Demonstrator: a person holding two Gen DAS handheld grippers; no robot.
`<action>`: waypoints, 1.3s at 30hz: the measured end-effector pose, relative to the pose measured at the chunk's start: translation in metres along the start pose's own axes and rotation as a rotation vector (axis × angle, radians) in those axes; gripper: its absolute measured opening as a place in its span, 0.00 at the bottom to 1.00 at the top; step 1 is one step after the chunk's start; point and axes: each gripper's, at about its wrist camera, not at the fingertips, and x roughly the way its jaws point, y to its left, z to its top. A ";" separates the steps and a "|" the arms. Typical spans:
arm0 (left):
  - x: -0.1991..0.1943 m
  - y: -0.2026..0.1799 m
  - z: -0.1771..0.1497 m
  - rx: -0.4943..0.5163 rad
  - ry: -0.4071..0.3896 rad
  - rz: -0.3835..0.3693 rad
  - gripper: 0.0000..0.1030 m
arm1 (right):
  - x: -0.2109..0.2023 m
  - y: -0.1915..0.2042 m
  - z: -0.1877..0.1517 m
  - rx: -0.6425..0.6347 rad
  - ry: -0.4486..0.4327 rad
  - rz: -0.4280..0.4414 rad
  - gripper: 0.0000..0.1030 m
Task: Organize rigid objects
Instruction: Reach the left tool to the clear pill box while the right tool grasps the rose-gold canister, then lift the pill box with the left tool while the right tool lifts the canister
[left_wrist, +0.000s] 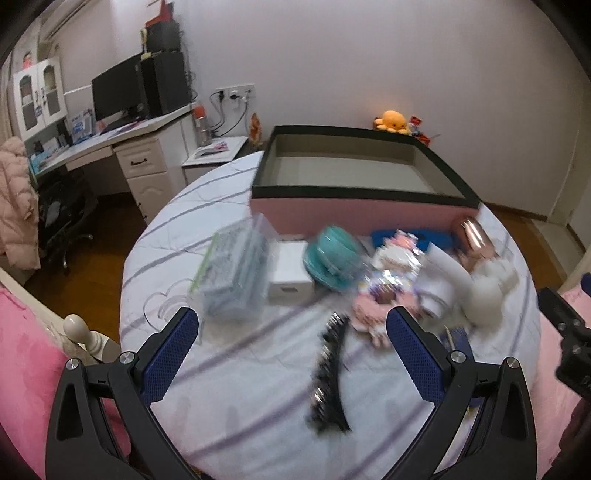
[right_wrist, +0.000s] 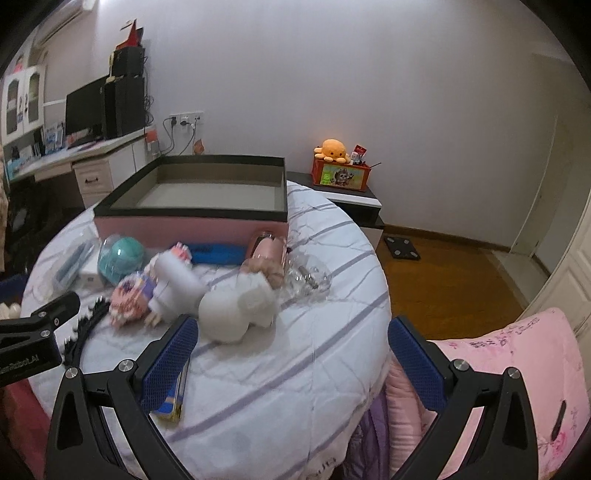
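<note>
Left gripper (left_wrist: 291, 332) wide open, holds nothing, over black hair comb (left_wrist: 328, 373) near bed (left_wrist: 229, 424) front edge. Right gripper (right_wrist: 291, 339) wide open, empty. Pink box (left_wrist: 354, 218) at far edge, empty. Blurry toys, maybe white plush (right_wrist: 236, 306), just before it.

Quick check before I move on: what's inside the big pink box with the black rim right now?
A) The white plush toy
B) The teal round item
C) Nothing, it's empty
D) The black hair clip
C: the pink box shows only its bare grey floor in both views, while the items still lie on the bedspread in front of it.
</note>
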 end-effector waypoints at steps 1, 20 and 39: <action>0.003 0.003 0.004 -0.007 0.002 0.010 1.00 | 0.003 -0.001 0.004 0.002 -0.001 -0.003 1.00; 0.080 0.068 0.049 -0.122 0.133 0.131 1.00 | 0.115 0.005 0.063 -0.032 0.185 0.115 0.93; 0.120 0.078 0.040 -0.084 0.210 0.070 0.70 | 0.161 0.033 0.057 -0.083 0.323 0.159 0.47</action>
